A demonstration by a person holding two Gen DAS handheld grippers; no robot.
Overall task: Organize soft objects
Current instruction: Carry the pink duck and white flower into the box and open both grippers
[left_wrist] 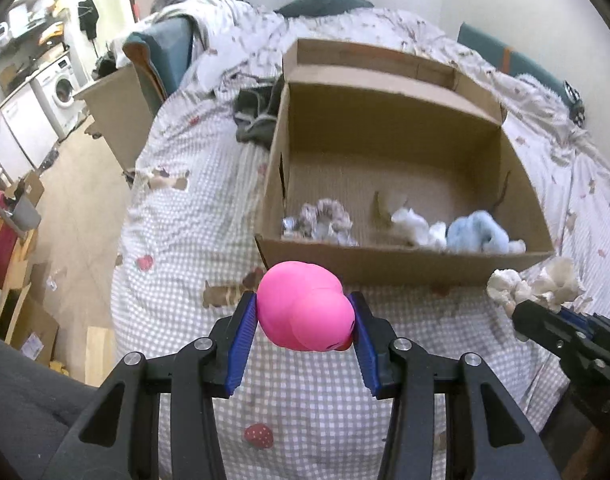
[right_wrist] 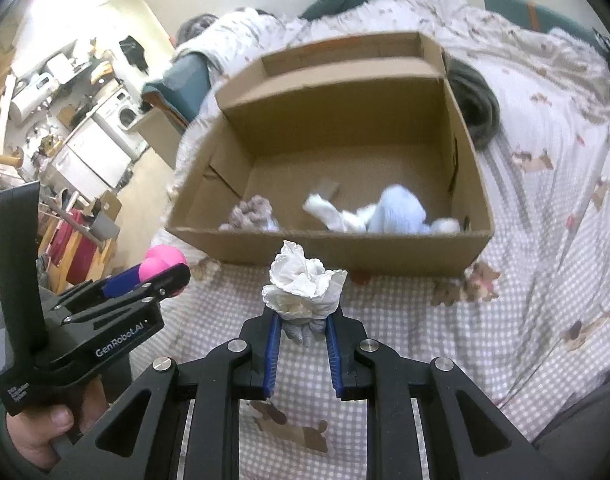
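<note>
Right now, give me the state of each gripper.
Left gripper: closed on the pink toy.
Right gripper: closed on the white cloth.

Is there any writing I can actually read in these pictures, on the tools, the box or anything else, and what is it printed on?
"GenRobot.AI": white lettering on the black body of the left gripper, seen from the right wrist camera.
Small white print on that gripper's handle end, near the hand: too small and blurred to read.
Cardboard box: no print visible.
Background shelves and appliances: nothing readable.
</note>
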